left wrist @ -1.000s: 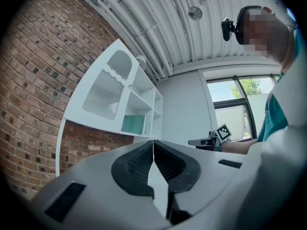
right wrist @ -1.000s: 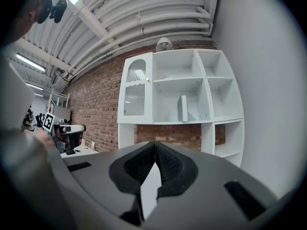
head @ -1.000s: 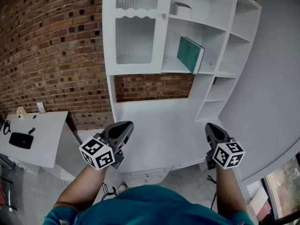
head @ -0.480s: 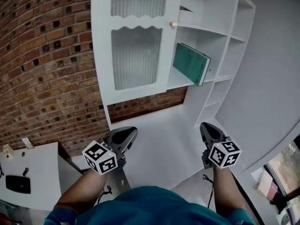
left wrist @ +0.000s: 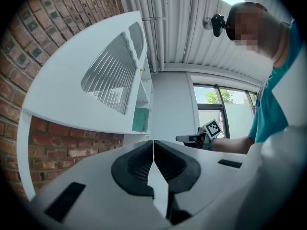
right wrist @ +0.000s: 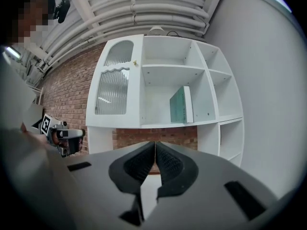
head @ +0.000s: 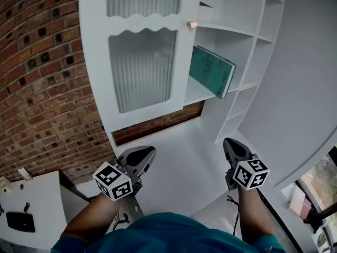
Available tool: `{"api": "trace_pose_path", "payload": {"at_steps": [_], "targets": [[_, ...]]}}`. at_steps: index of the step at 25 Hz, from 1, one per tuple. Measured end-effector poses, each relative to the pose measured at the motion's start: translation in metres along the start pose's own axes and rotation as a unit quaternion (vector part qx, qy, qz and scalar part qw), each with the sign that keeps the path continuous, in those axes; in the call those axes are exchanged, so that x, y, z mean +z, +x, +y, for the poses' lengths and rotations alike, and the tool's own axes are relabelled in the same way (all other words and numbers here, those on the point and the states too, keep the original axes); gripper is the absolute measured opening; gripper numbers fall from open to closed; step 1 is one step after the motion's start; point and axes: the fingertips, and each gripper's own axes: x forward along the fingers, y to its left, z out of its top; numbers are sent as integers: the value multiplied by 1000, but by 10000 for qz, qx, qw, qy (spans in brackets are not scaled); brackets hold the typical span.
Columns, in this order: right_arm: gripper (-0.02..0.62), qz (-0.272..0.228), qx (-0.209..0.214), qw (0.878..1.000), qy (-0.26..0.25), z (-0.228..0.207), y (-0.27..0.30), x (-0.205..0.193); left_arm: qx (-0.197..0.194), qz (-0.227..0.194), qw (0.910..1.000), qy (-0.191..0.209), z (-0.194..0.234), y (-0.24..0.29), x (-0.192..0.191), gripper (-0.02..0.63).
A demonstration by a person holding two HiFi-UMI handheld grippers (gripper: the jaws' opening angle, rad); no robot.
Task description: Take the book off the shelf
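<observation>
A green book (head: 210, 70) leans upright against the right wall of an open cell in the white shelf unit (head: 247, 41); the right gripper view shows the book (right wrist: 181, 105) straight ahead and above the jaws, and the left gripper view shows the book (left wrist: 140, 120) small and far off. Both grippers are held low in front of the person, well short of the shelf. My left gripper (head: 146, 153) is shut and holds nothing. My right gripper (head: 228, 143) is shut too, its pads touching with nothing between them.
A cabinet door with ribbed glass (head: 139, 62) and a small knob (head: 192, 24) is left of the book's cell. A brick wall (head: 37, 88) runs behind. A white counter (head: 181, 152) lies under the shelves, and a side table (head: 26, 215) is at lower left.
The view has moved closer to the shelf unit, so the cabinet and book look larger. Both grippers keep their place in front of the body and stay shut.
</observation>
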Motion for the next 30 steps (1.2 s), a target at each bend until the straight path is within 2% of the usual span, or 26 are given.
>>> {"api": "trace_pose_path", "payload": {"at_steps": [9,14,15,16,18,20,22,30], "targets": [[25,55,659,9977,-114,-60,30,9,613,-166,9979,89,-8,56,-7,15],[26,-39,807,9967,-42,-92,39,22,727,-258,9970,-80,-15,87,-7,15],[50,-67,846,9964,-32,-94,41,25,708,-260,9971,-86,-15,91,-7,14],[112,-92,892,9960,-23,-94,43,28,691,-256,9973,-69,-15,94,-7,15],[183,-147,941,9955,-8,-94,47,35,658,-256,9975,-34,-13,97,-4,15],[228,-198,899,9957,-25,-95,52,44,617,-248,9978,3,-11,99,-2,15],[248,-262,840,9961,-62,-96,58,57,576,-236,9981,51,-8,101,1,15],[264,-388,627,9972,-113,-104,97,105,358,-188,9991,89,4,111,11,15]]}}
